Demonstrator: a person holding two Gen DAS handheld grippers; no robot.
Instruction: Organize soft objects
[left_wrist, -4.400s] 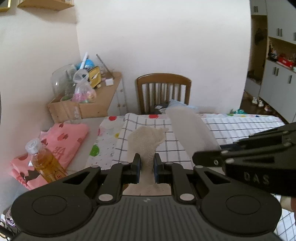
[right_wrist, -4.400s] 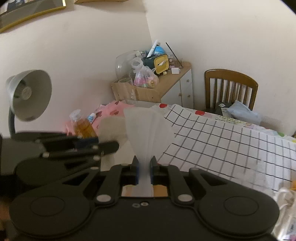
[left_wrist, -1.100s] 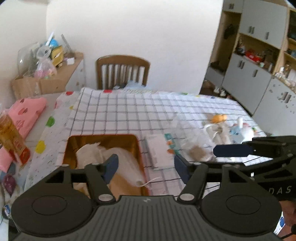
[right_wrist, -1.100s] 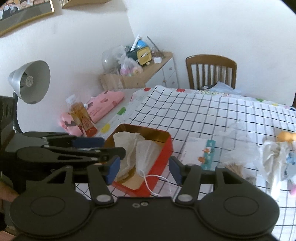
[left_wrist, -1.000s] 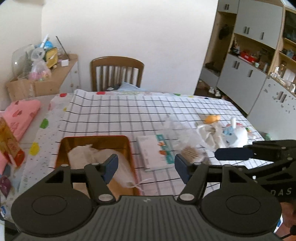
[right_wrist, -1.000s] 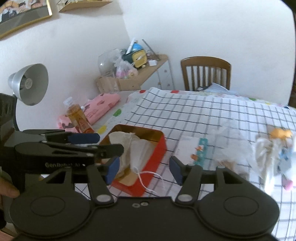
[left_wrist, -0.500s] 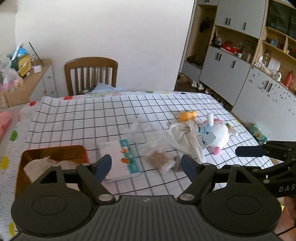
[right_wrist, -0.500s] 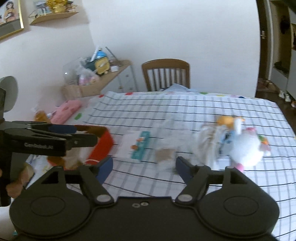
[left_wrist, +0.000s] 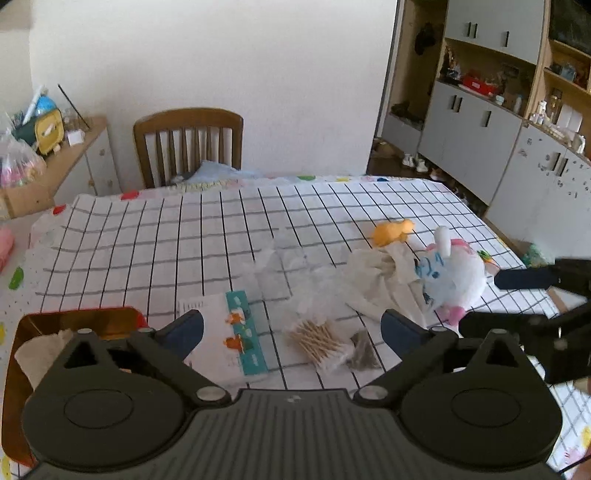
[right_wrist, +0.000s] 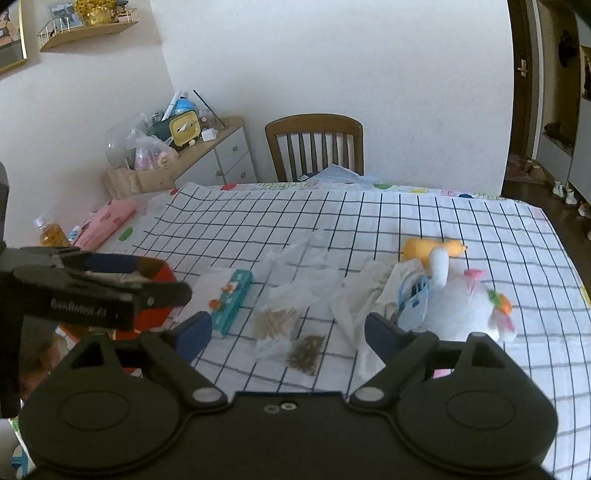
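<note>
We saw a matt checked cloth tablecloth (left_wrist: 155, 236), a fluffy white plush toy (left_wrist: 456, 275), glossy clear plastic bags (right_wrist: 295, 280), and a smooth wooden chair (left_wrist: 188, 146).

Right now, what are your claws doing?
Left claw open, empty. Right claw open, empty. White cloth against plush bunny. Cotton-swab bag in between.

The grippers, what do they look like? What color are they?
Both are black plastic. The left gripper and right gripper each have a ribbed body, two round discs, silver screws and dark blue pads on the fingers. White lettering marks their sides.
</note>
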